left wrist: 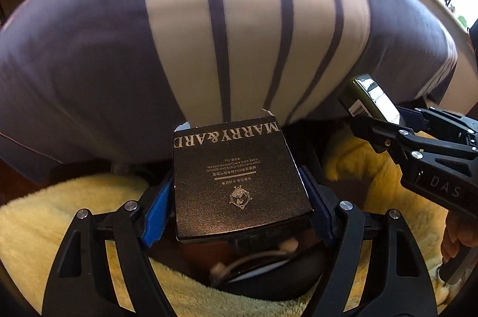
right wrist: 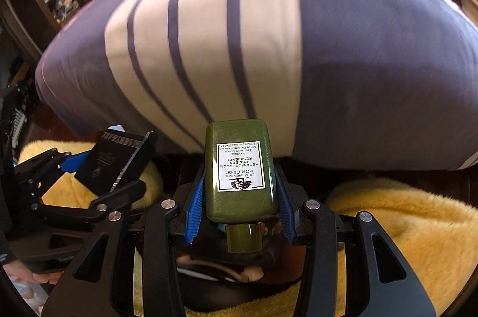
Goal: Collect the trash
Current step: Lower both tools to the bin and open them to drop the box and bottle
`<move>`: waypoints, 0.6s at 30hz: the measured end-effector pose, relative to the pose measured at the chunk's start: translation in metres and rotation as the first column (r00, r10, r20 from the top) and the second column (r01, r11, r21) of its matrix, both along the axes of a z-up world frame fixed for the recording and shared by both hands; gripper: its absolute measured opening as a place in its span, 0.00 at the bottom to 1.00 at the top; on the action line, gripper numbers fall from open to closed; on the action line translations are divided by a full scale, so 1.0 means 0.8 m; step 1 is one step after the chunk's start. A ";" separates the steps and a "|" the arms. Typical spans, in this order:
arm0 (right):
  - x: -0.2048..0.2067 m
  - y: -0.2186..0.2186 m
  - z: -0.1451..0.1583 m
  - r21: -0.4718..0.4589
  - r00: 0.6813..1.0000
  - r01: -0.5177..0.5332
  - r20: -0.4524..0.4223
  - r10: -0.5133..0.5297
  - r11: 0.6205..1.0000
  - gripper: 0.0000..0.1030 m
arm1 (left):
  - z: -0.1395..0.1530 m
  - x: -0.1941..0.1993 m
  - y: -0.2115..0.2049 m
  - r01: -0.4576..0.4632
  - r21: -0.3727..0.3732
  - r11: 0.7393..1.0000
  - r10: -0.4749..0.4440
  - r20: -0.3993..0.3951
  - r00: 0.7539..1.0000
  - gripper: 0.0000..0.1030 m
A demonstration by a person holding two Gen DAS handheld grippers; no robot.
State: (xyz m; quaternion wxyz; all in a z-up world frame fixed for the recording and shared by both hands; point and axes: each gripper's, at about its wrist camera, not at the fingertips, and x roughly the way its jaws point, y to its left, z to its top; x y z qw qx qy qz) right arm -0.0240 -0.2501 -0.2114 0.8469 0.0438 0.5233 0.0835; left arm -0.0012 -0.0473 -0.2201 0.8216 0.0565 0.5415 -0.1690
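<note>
A: Well, striped bed ahead, yellow rug below, dark bin under both claws.

B: Left claw clamped on black box; right claw clamped on green bottle, cap down. Both above bin mouth.

A: Could miss. Bin mostly hidden, mouth seems narrow; wide box might catch rim and tumble onto rug.

B: Might also collide, claws close together. Bottle could bounce out if released high.

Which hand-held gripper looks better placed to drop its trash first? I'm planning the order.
Neither clearly. The left hand-held gripper grips the black box, the right hand-held gripper the green bottle. Both hang over a dark opening between yellow fleece.
</note>
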 end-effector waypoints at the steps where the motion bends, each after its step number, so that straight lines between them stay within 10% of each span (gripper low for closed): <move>1: 0.001 0.001 -0.008 0.001 1.000 0.000 -0.018 0.000 1.000 0.42 | -0.008 0.001 0.000 -0.002 0.003 1.000 0.002 -0.019 1.000 0.72; 18: 0.031 -0.002 -0.073 0.033 0.983 0.037 -0.180 -0.030 0.999 0.43 | -0.086 0.018 -0.004 0.006 -0.030 1.000 -0.013 -0.235 0.972 0.71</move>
